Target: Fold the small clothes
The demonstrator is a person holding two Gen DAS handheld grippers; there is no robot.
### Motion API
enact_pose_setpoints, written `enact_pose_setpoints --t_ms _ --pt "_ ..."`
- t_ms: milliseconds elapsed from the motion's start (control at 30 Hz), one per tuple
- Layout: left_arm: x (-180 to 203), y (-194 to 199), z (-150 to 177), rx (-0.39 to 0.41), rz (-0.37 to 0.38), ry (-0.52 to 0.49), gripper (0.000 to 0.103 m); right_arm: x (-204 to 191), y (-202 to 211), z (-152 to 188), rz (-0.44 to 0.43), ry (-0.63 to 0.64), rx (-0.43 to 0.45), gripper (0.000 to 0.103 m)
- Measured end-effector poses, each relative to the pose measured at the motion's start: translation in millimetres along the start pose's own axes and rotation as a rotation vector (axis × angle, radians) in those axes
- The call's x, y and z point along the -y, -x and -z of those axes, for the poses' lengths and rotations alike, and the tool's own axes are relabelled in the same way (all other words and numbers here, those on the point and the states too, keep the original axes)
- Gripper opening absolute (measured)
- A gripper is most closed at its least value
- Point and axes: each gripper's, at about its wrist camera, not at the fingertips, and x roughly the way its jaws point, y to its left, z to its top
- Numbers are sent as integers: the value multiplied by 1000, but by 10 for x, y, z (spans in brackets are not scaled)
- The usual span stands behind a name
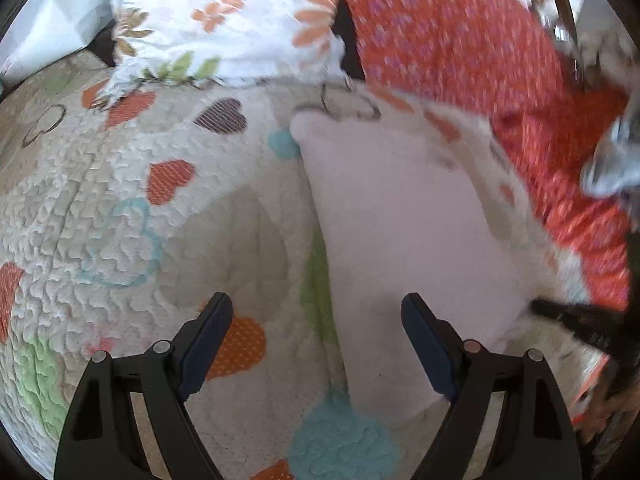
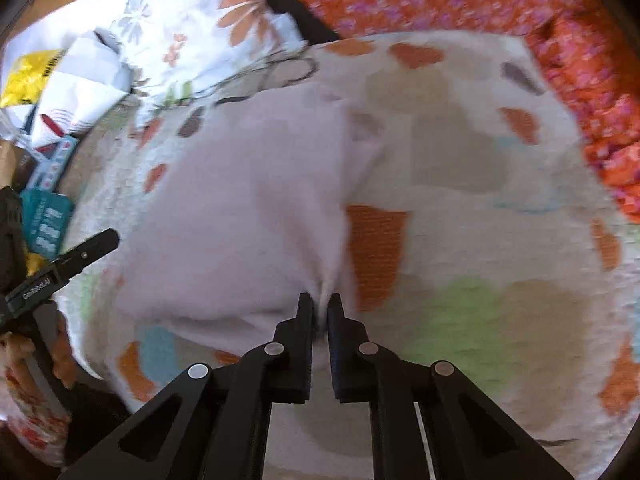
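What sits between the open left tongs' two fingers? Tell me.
Heart-patterned quilt, with the pale pink cloth edging in beside the right-hand finger; left wrist view.

The left gripper has its two fingers spread wide apart, with nothing between them. The right gripper has its fingers almost closed together (only a thin gap), pinching a fold of the pale pink cloth.
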Motion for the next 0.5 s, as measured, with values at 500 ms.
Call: enact_pose_setpoints --t_ms 500 --pt "112 -168 86 -80 8 -8 86 199 43 -362 -31 -140 94 8"
